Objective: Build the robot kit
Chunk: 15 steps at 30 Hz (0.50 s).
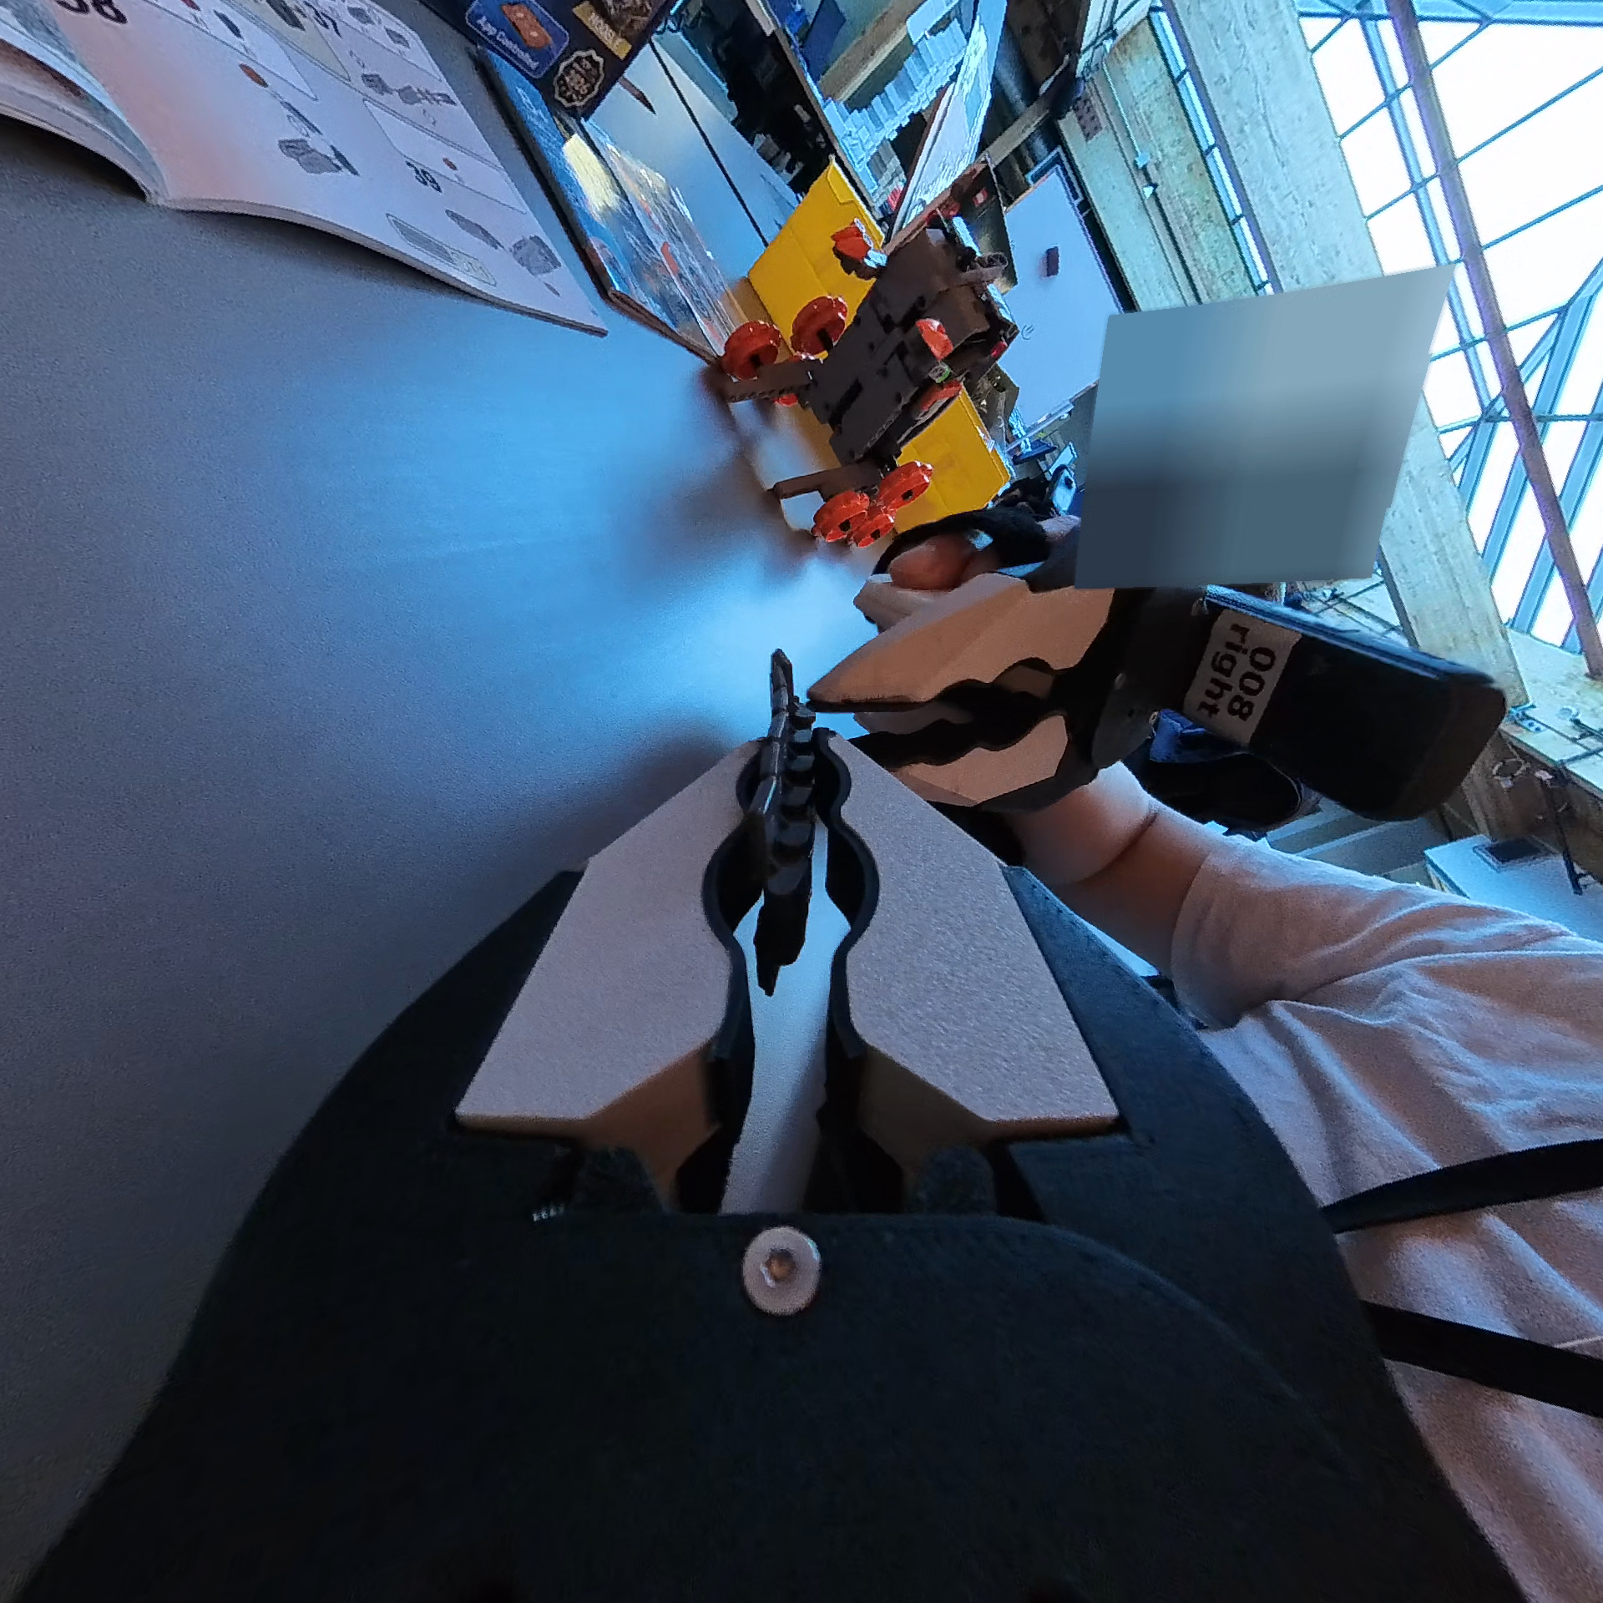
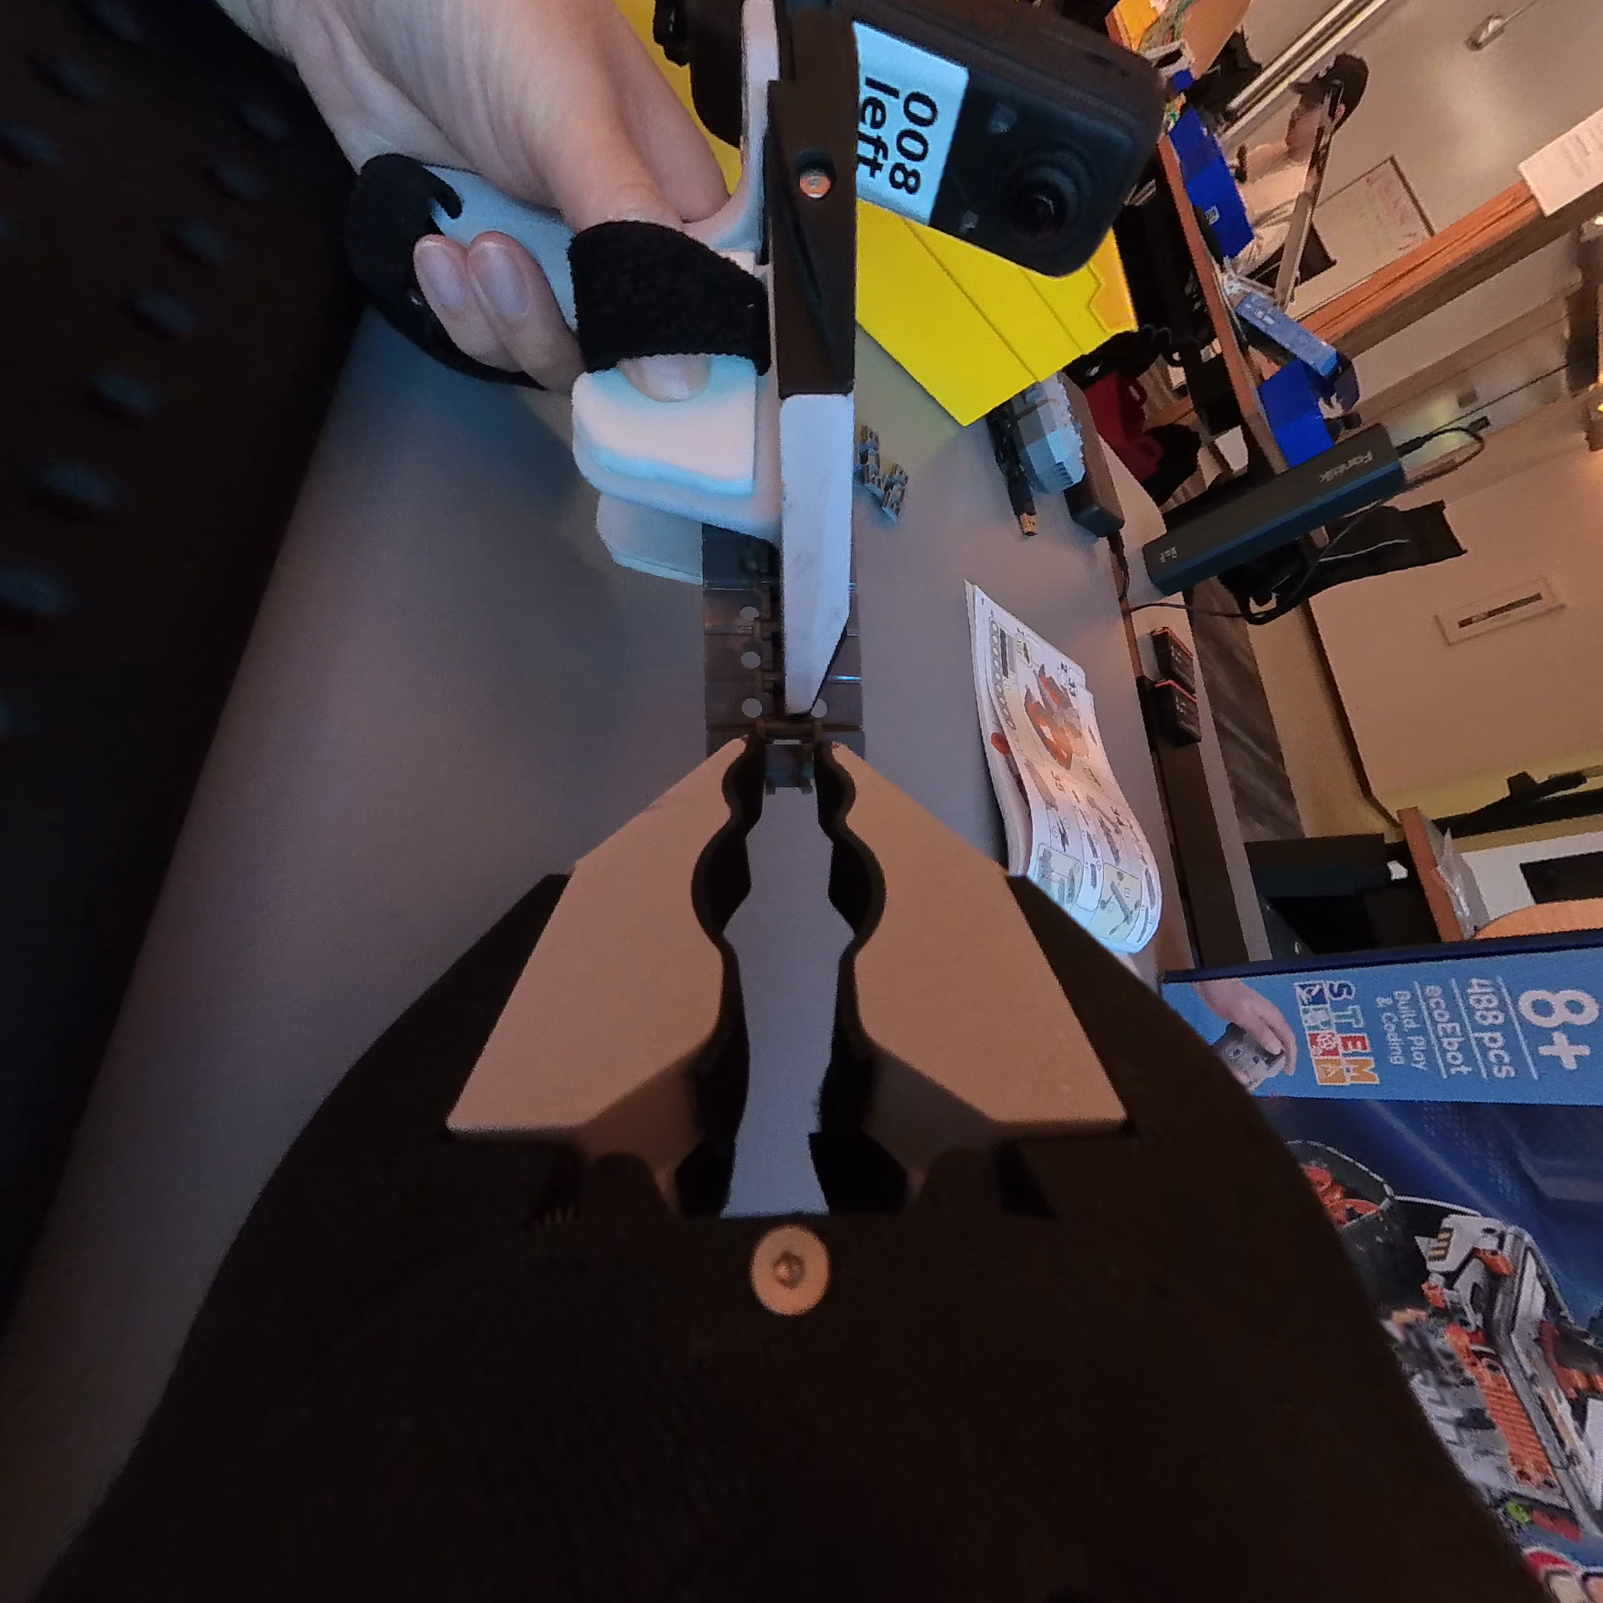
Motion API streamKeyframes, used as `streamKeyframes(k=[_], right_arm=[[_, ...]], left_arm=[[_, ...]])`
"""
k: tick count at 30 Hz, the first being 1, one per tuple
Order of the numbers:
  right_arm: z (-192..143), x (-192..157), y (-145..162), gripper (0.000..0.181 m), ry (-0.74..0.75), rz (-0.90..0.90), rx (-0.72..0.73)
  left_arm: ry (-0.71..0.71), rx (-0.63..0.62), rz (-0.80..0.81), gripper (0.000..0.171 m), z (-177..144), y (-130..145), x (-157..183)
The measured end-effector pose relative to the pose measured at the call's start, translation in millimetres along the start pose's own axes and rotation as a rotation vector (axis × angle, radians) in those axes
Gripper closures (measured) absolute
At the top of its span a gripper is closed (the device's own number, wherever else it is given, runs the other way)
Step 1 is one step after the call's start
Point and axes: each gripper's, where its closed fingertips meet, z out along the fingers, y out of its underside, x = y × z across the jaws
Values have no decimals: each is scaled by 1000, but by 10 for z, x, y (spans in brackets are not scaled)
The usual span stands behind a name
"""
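The left gripper (image 1: 791, 746) was clamped on a strip of dark linked track pieces (image 1: 783, 833), which ran edge-on between its pale fingers (image 1: 668, 876) and stuck out past the tips over the grey table (image 1: 304, 651). From the right side the right gripper (image 1: 824, 694) met the far end of that strip; in its own view the right gripper (image 2: 788, 750) was pinched on a small dark link (image 2: 788, 768) at the very tips, touching the end of the track strip (image 2: 737, 642) that the left gripper (image 2: 811, 694) held. A hand (image 2: 520, 113) gripped the left tool's handle under a black strap. Done well, this kind of joining would seem to call for keeping the strip flat and steady in the left tool while the small link stayed square to the strip's end, with a light squeeze so the piece did not twist or pop out of the tips. Farther off on the table stood a dark model with orange wheels (image 1: 876, 364) against a yellow box (image 1: 807, 251), an open instruction booklet (image 1: 330, 147) lay to the far left, and a blue printed box (image 2: 1423, 1023) sat near the right tool.
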Motion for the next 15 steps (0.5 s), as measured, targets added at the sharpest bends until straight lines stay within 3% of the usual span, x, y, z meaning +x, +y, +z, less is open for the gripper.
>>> streamKeyframes(k=[15], right_arm=[[-29,-21,-15,167,-60,76,98]], left_arm=[[59,-19,-62,166,10,30,29]])
